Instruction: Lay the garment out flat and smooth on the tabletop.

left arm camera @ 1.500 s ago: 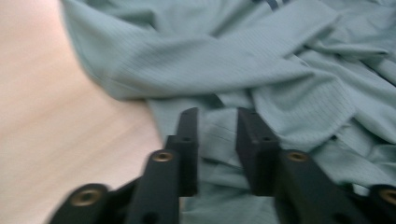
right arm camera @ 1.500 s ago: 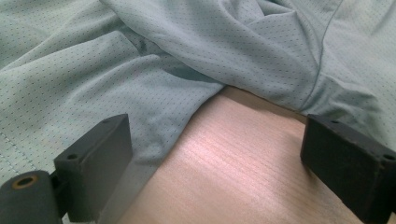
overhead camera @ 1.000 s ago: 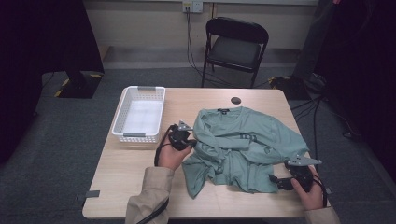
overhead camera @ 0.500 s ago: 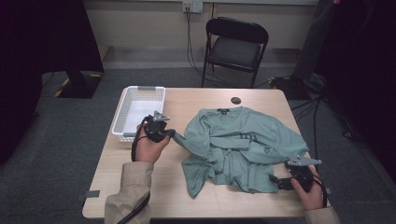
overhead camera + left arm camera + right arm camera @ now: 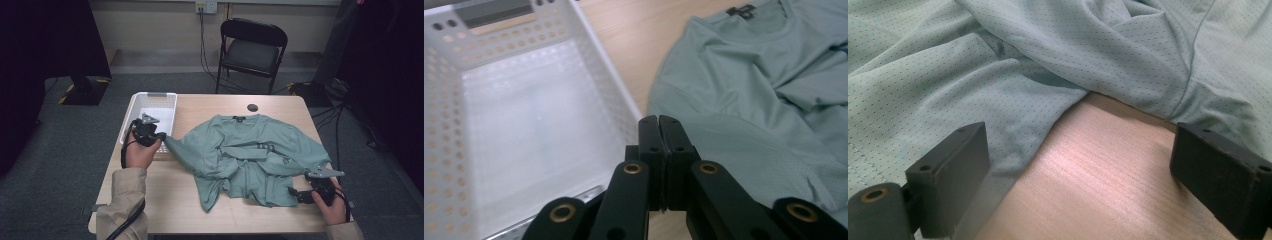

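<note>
A sage-green T-shirt (image 5: 250,155) lies rumpled on the wooden table, neck toward the far edge, its body bunched in folds. One sleeve is stretched out taut toward the white basket; the hem lies near the front edge.

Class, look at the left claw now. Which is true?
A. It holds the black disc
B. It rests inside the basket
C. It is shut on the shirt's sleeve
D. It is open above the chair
C: the left claw pinches the shirt sleeve, pulled toward the basket.

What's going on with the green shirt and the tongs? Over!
Left tongs shut on shirt sleeve, pulled toward basket. Right tongs open at shirt's edge. Nothing in the way.
</note>
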A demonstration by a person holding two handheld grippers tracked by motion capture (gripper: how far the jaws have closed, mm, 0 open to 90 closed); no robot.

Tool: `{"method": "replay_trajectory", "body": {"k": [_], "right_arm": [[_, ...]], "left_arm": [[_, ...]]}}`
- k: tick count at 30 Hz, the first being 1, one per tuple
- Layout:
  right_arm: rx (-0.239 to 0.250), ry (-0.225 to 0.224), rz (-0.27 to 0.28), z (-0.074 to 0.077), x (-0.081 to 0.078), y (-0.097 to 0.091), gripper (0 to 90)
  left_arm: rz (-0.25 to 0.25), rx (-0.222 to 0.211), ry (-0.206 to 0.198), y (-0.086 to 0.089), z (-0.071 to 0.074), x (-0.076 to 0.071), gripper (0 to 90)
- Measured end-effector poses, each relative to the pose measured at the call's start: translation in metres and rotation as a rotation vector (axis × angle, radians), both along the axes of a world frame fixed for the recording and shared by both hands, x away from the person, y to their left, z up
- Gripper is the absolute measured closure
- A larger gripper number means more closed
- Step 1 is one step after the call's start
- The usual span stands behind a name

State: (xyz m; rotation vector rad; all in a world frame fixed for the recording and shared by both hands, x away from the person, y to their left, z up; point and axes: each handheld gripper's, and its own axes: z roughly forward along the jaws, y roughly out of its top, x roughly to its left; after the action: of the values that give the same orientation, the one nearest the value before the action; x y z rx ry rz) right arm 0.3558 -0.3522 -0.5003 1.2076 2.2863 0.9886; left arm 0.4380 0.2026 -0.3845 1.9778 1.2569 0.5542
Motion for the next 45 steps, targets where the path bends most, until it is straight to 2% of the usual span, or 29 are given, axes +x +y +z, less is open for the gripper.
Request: {"method": "replay_trajectory", "body": {"k": [9, 12, 14, 18, 20, 23, 24, 25, 26, 27, 28, 29, 31, 32, 33, 34, 37, 38, 39, 40, 41, 45], "right_arm": [[0.0, 0.0, 0.0, 0.0, 0.0, 0.0, 7.8], [0.0, 0.0, 0.0, 0.0, 0.0, 0.0, 7.8], [0.0, 0.0, 0.0, 0.0, 0.0, 0.0, 7.8], [0.0, 0.0, 0.0, 0.0, 0.0, 0.0, 7.8], [-0.001, 0.0, 0.0, 0.0, 0.0, 0.0, 7.8], [-0.001, 0.0, 0.0, 0.0, 0.0, 0.0, 7.8], [-0.001, 0.0, 0.0, 0.0, 0.0, 0.0, 7.8], [-0.001, 0.0, 0.0, 0.0, 0.0, 0.0, 7.8], [0.0, 0.0, 0.0, 0.0, 0.0, 0.0, 7.8], [-0.001, 0.0, 0.0, 0.0, 0.0, 0.0, 7.8], [-0.001, 0.0, 0.0, 0.0, 0.0, 0.0, 7.8], [-0.001, 0.0, 0.0, 0.0, 0.0, 0.0, 7.8], [0.0, 0.0, 0.0, 0.0, 0.0, 0.0, 7.8], [-0.001, 0.0, 0.0, 0.0, 0.0, 0.0, 7.8], [-0.001, 0.0, -0.001, 0.0, 0.0, 0.0, 7.8], [-0.001, 0.0, -0.001, 0.0, 0.0, 0.0, 7.8], [-0.001, -0.001, -0.001, 0.0, 0.0, 0.0, 7.8], [-0.001, -0.001, -0.001, 0.0, 0.0, 0.0, 7.8], [-0.001, -0.001, -0.001, 0.0, 0.0, 0.0, 7.8], [-0.001, -0.001, -0.002, 0.0, 0.0, 0.0, 7.8], [-0.001, -0.001, -0.002, 0.0, 0.0, 0.0, 7.8], [-0.001, -0.001, -0.002, 0.0, 0.0, 0.0, 7.8]], "left_arm": [[0.056, 0.018, 0.023, 0.028, -0.007, 0.007, 90.0], [0.077, 0.03, 0.015, 0.032, -0.009, 0.011, 90.0], [0.117, 0.025, -0.003, 0.039, -0.008, 0.015, 90.0], [0.133, 0.011, -0.002, 0.044, -0.009, 0.017, 90.0], [0.141, 0.02, -0.004, 0.043, -0.011, 0.017, 90.0], [0.127, 0.044, 0.001, 0.036, -0.018, 0.015, 88.7], [0.127, 0.044, 0.001, 0.036, -0.018, 0.015, 84.0], [0.131, 0.031, -0.007, 0.035, -0.018, 0.014, 84.0], [0.129, 0.016, -0.017, 0.033, -0.019, 0.012, 78.3], [0.12, 0.004, -0.032, 0.031, -0.019, 0.009, 61.2], [0.111, 0.004, -0.043, 0.028, -0.019, 0.006, 61.2], [0.095, 0.005, -0.053, 0.022, -0.019, -0.002, 52.0], [0.091, -0.001, -0.059, 0.019, -0.019, -0.008, 45.4], [0.085, -0.012, -0.072, 0.016, -0.02, -0.014, 45.4], [0.078, -0.025, -0.077, 0.013, -0.02, -0.02, 41.6], [0.059, -0.045, -0.088, 0.007, -0.025, -0.032, 41.2], [0.028, -0.044, -0.072, 0.001, -0.035, -0.044, 40.6], [0.027, -0.057, -0.074, -0.001, -0.042, -0.049, 40.6], [0.019, -0.054, -0.056, -0.003, -0.05, -0.052, 40.8], [0.007, -0.028, -0.04, -0.005, -0.067, -0.056, 44.5], [0.007, -0.028, -0.04, -0.005, -0.067, -0.056, 45.1], [0.018, -0.037, -0.001, -0.01, -0.096, -0.054, 48.4]]}}
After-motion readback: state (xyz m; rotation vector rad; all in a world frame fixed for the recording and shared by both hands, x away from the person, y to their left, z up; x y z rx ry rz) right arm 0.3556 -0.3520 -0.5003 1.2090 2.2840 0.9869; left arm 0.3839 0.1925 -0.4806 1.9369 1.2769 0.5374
